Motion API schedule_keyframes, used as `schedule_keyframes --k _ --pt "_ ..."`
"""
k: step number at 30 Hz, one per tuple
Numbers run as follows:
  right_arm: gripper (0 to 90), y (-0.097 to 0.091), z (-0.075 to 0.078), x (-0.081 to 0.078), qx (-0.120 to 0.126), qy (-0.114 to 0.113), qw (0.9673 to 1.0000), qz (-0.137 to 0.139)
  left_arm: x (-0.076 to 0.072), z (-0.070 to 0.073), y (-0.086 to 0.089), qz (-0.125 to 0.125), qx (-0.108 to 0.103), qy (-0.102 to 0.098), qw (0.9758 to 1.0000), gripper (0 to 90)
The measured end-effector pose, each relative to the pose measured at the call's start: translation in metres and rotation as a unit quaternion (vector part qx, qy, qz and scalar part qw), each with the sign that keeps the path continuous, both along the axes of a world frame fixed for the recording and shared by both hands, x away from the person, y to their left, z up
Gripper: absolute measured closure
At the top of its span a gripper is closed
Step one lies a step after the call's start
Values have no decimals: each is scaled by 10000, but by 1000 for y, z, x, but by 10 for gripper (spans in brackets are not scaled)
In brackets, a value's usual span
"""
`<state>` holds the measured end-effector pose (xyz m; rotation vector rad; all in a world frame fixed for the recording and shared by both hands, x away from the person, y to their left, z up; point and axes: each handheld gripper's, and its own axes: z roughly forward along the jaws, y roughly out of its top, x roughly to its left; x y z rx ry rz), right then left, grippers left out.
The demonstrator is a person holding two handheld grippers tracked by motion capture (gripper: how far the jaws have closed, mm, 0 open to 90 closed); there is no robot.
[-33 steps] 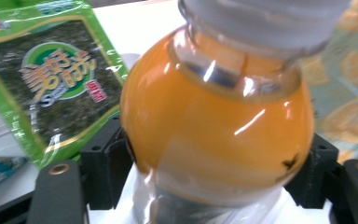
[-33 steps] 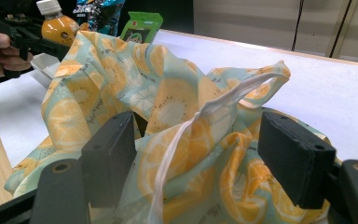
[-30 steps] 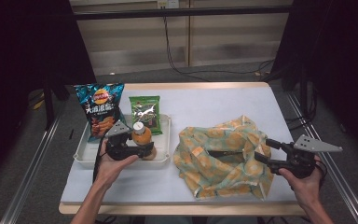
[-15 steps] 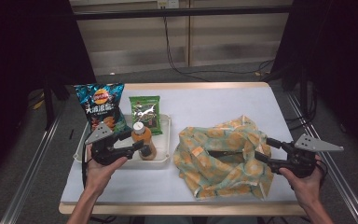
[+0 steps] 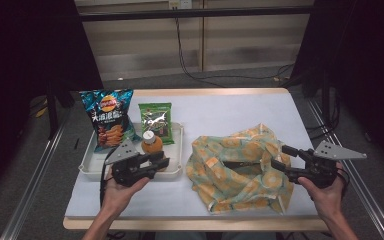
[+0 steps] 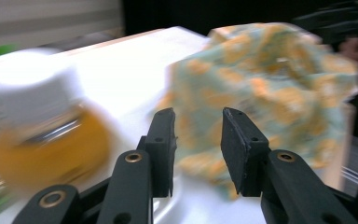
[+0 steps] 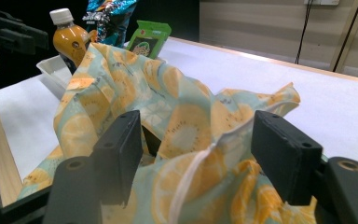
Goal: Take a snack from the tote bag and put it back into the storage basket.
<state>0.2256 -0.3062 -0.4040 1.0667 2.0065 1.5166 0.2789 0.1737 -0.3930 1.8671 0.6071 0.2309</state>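
An orange drink bottle (image 5: 152, 142) with a white cap stands upright in the white tray (image 5: 92, 167). My left gripper (image 5: 161, 159) hovers just in front of it, pointing right toward the bag. In the left gripper view its jaws (image 6: 198, 116) have just been closing with nothing between them, and the blurred bottle (image 6: 42, 135) sits off to their left. A crumpled fabric bag (image 5: 240, 167) with an orange-slice print lies at centre right. My right gripper (image 5: 280, 156) is at the bag's right edge. Its jaws (image 7: 200, 140) have just been closing slightly and straddle the bag's rim (image 7: 177, 93) without pressing on it.
A blue chips bag (image 5: 107, 117) leans at the tray's back left. A green snack packet (image 5: 156, 117) lies at its back right. The white tabletop (image 5: 230, 110) has wooden edges, with dark floor and metal rails on both sides.
My left gripper has drawn back from the bottle, swung to point right and narrowed its jaws. The bottle stays standing in the tray. The right gripper has hardly moved.
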Motion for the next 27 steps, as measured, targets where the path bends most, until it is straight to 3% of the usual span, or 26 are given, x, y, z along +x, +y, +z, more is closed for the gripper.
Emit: schedule_keyframes --k 3,5,10,12,17,21,24,27 --pt "371 5 1 1 -27 7 10000 49 0 2 -22 -225 60 -31 9997 660" --pt "368 7 1 2 -49 46 9999 85 4 0 -35 -323 21 54 9995 661" --pt "307 12 -1 16 -57 231 9996 117 18 -6 -62 -438 18 238 9988 701" --pt "286 14 -1 23 -198 315 9991 180 23 -7 -74 -488 148 239 9984 713" --pt "240 17 1 34 -108 348 9990 252 25 -3 -106 -809 -88 326 9961 683" --pt "213 24 -15 39 -120 533 9982 266 25 -5 -128 -959 3 286 9950 681" --pt "220 29 -23 39 -277 651 9969 358 26 -11 -143 -1079 87 285 9937 656" --pt "231 31 -27 39 -402 706 9959 396 29 -27 -154 -1119 288 452 9923 632"
